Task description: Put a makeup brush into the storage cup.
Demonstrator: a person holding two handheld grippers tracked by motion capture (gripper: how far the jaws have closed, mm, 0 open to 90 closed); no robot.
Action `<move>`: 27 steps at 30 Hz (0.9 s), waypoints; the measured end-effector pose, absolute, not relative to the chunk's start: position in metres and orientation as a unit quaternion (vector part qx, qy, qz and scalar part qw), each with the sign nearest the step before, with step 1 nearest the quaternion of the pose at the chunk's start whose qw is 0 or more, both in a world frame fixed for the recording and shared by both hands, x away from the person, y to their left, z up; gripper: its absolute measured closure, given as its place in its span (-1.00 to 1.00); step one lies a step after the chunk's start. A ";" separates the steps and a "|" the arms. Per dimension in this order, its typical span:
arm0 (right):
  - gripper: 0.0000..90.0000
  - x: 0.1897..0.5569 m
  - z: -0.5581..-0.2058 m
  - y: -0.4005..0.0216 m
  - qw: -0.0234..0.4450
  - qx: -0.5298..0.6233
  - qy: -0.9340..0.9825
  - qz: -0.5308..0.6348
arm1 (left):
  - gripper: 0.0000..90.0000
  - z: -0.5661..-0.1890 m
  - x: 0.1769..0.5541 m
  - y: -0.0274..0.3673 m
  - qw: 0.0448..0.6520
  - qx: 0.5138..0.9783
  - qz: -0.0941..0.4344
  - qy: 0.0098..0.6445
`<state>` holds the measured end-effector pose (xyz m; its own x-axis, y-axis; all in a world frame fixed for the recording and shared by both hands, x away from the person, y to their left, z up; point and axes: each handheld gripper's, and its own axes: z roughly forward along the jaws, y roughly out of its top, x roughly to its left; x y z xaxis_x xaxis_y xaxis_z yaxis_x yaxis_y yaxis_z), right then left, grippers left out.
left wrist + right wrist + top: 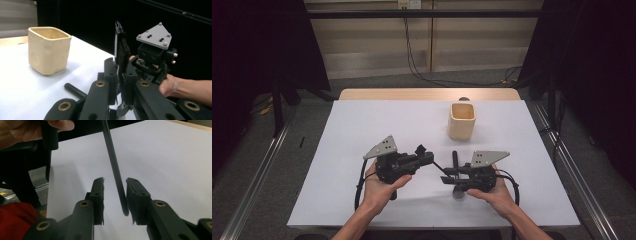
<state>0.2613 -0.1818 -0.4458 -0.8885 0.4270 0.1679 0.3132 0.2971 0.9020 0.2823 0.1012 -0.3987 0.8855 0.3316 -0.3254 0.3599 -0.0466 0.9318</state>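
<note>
A: Where's the black brush (454,161)?

B: Lower centre of the high view, just above the white worktop (362,130). The left gripper (120,86) is clamped tight on it. The right gripper (115,200) stands slightly parted, with the brush handle between its pads.

A: Any readable writing?

B: I can't make out any, not even on the cream cup (461,120) at upper right.

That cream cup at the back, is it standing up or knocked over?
Upright. The cream cup stands on its base on the white table, mouth facing up.
</note>
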 end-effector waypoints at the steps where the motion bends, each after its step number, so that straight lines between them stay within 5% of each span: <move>1: 0.35 0.261 -0.446 -0.182 0.051 0.232 0.803 0.546 | 0.90 -0.398 0.283 0.103 0.647 0.724 -0.011 0.240; 9: 0.10 0.260 -0.444 -0.189 0.055 0.239 0.797 0.552 | 0.90 -0.396 0.285 0.111 0.649 0.720 -0.007 0.247; 27: -0.84 0.262 -0.440 -0.200 0.047 0.257 0.787 0.560 | 0.90 -0.385 0.289 0.130 0.636 0.728 0.007 0.255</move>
<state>0.2622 -0.1996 -0.4402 -0.8638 0.4565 0.2134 0.3513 0.2420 0.9044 0.2892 0.1301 -0.3845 0.8697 0.3808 -0.3142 0.3626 -0.0609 0.9299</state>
